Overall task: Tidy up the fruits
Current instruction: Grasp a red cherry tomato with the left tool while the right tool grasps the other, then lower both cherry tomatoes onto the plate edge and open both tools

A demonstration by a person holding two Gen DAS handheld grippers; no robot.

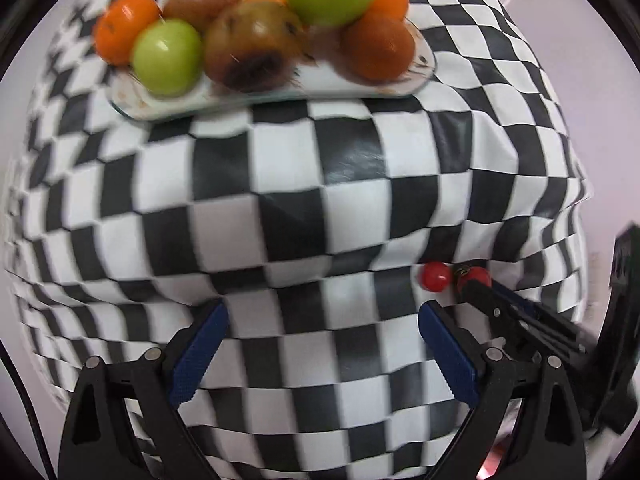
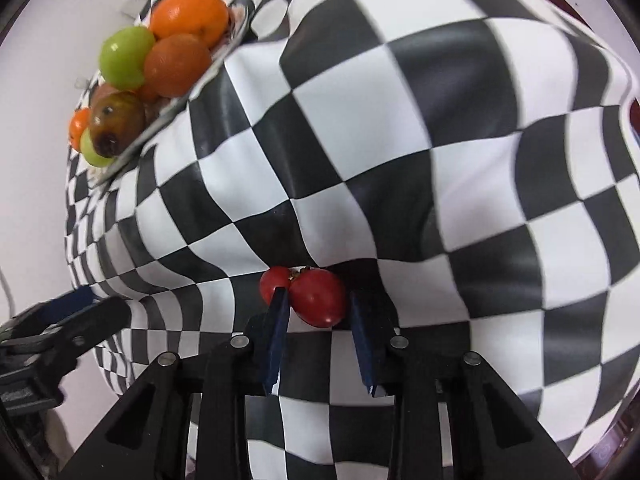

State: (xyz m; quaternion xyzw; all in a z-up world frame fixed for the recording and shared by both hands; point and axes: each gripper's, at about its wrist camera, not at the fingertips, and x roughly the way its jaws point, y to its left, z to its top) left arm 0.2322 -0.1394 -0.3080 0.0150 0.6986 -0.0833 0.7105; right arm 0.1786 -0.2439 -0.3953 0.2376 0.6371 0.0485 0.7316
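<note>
Two small red fruits [image 2: 304,292] sit touching each other on the checkered cloth [image 2: 400,160], near edge of the table, well apart from the plate [image 1: 272,96] of fruit at the far side. We have the right gripper [image 2: 316,312] straddling the bigger red fruit [image 2: 318,298]: left finger wedged in the seam between the pair, right finger just beside its other flank. Jaws part-closed with a visible gap on the right side, so not pinching yet as far as we can tell. Smaller red fruit [image 2: 274,284] sits just outside the left finger.

Left gripper [image 1: 322,356] hangs over bare cloth with fingers spread wide, holding nothing.

Plate is already piled: oranges [image 1: 124,34], green fruits [image 1: 168,56], brown ones [image 1: 252,44], stacked two high.

Risks, our read:
- Closing could nudge the small fruit away; it's near the table edge and could roll off.
- Round, glossy skin could squirt out of the pads if the grip lands off-centre.
- Cloth is wrinkled, so fingertips could snag a fold.
- Dropping onto that heap may send it or a neighbour rolling off the plate.
</note>
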